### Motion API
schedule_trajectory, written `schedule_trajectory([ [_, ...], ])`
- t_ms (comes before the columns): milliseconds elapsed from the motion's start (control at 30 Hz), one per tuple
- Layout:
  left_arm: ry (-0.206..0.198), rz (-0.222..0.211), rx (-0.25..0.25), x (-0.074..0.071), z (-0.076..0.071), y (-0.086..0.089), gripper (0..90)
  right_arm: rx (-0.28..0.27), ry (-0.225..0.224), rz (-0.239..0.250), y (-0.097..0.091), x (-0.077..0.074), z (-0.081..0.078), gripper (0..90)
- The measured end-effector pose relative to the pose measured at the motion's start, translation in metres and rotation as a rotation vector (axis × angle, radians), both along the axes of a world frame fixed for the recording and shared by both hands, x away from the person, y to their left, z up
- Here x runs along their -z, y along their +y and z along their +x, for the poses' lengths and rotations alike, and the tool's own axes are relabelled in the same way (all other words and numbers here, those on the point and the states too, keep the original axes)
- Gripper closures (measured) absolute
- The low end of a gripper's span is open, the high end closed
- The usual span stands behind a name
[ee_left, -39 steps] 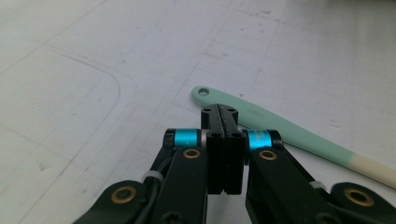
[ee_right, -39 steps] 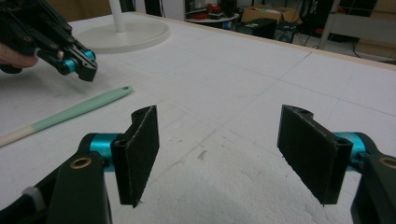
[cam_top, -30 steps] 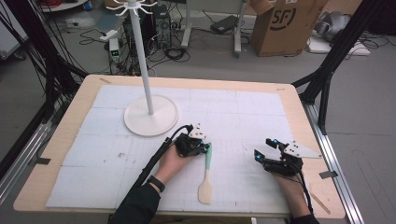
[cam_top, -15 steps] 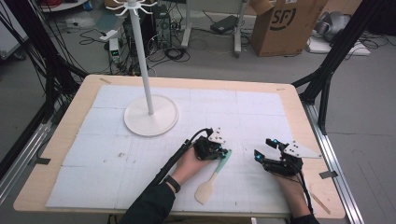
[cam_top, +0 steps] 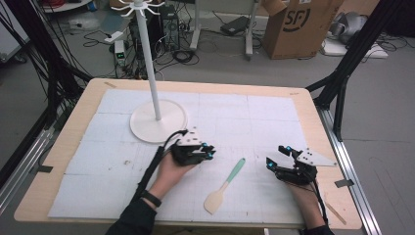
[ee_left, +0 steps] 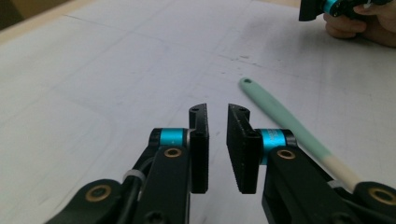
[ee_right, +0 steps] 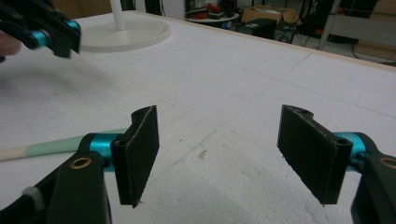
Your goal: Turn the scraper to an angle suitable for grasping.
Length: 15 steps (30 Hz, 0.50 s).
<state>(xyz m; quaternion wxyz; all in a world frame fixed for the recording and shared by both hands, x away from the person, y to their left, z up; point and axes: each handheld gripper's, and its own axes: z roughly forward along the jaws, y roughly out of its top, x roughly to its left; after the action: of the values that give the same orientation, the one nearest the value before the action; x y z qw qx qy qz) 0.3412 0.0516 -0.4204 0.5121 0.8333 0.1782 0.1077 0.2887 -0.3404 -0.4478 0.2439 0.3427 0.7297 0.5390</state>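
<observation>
On the desk (cam_top: pixel 73 142) we list a spatula (cam_top: pixel 226 185) with mint-green handle and pale blade, lying flat between our two hands. Left hand-held gripper (cam_top: pixel 210 152): jaws nearly closed, a narrow gap, holding nothing, just beside the handle. Right hand-held gripper (cam_top: pixel 277 157): jaws wide apart, empty. White stand (cam_top: pixel 157 117) behind

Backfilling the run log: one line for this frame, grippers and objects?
left gripper: narrowly open, empty | right gripper: wide open, empty | mint-handled spatula with cream blade: flat between them, untouched | white hook stand: upright, far-left
</observation>
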Motion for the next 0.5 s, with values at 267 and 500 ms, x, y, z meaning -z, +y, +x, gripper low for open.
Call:
schedule_trajectory([
  [267, -0.024, -0.101, -0.169, 0.003, -0.028, 0.106, 53.7, 0.007, 0.005, 0.012, -0.001, 0.0, 0.001, 29.1],
  [500, -0.038, -0.227, -0.265, 0.017, -0.057, 0.183, 31.9, 0.015, 0.009, 0.001, 0.0, 0.0, 0.001, 29.1],
])
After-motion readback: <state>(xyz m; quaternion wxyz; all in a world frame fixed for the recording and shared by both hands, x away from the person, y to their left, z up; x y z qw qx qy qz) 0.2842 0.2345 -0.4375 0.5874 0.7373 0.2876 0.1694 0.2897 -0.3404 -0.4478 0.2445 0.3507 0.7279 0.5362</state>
